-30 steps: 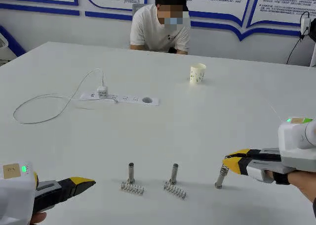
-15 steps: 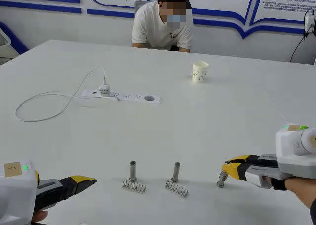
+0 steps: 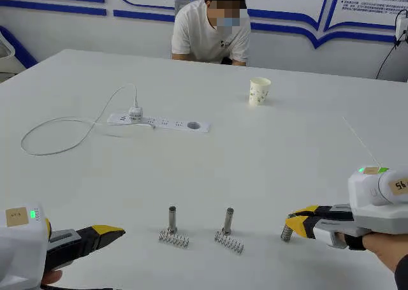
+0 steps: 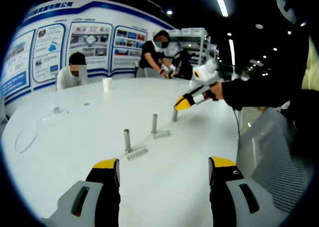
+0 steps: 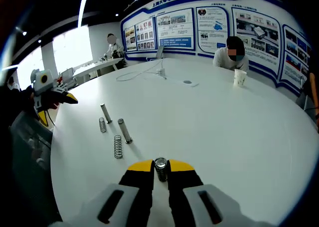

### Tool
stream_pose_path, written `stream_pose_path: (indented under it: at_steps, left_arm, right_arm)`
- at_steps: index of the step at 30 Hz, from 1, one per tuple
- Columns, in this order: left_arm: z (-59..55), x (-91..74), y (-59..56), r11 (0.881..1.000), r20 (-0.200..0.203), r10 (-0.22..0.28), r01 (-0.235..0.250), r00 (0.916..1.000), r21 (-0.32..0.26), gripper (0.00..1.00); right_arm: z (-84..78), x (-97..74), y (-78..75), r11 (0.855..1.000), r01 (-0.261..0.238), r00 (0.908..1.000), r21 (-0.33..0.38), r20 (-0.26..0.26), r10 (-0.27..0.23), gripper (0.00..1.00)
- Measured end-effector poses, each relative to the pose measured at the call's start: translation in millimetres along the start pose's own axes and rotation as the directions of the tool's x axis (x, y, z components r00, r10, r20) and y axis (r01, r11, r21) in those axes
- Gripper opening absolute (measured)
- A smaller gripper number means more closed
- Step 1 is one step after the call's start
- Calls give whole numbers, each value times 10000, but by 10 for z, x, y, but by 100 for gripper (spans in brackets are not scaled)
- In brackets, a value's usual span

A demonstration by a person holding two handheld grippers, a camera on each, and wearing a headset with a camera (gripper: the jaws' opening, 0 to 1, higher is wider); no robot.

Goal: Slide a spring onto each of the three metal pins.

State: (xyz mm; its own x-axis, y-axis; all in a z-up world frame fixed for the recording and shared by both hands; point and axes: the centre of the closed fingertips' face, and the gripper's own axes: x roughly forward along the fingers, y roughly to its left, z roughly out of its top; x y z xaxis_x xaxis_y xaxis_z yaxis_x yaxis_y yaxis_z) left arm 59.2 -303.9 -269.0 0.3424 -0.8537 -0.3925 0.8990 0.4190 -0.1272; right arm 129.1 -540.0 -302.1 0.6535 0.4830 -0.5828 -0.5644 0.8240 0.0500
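Observation:
Two bare metal pins (image 3: 172, 218) (image 3: 228, 220) stand upright near the table's front, and a loose spring (image 3: 173, 239) (image 3: 229, 243) lies in front of each. My right gripper (image 3: 294, 224) is low over the third pin (image 3: 286, 233) and shut on the spring (image 5: 160, 168) that sits around it. Its own view also takes in the two bare pins (image 5: 105, 112) (image 5: 124, 130). My left gripper (image 3: 116, 232) hovers at the bottom left, apart from the pins. Its jaws stand wide open with nothing between them (image 4: 164, 163).
A paper cup (image 3: 259, 91) stands at the far right of the white table (image 3: 293, 156). A white power strip (image 3: 159, 122) with a looping cable (image 3: 51, 151) lies at the mid left. A person (image 3: 213, 32) sits across the table.
My right gripper has come down with the spring along the third pin, which was tilted and now stands nearly hidden behind the jaws. The left gripper has held its place.

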Motion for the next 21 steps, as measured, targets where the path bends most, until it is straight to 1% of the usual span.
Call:
stream_pose_path:
  at_steps: [5,13,17,21]
  left_arm:
    - [-1,-1,11,10000,17,12,-12,10000,-23,74]
    - [-1,7,7,10000,23,8,-8,10000,-19,74]
    - [1,8,10,10000,39,7,-7,10000,-4,74]
    - [9,6,10,10000,80,11,-11,10000,1,74]
  right_arm:
    - [-34,13,11,10000,-7,9999,-51,-116,6,12]
    - [-34,9,6,10000,2,9999,-49,-106,-2,12]
    - [-32,7,7,10000,5,9999,-67,-134,-6,17]
    - [-20,-4,11,9999,66,9999,-139,-114,-68,18]
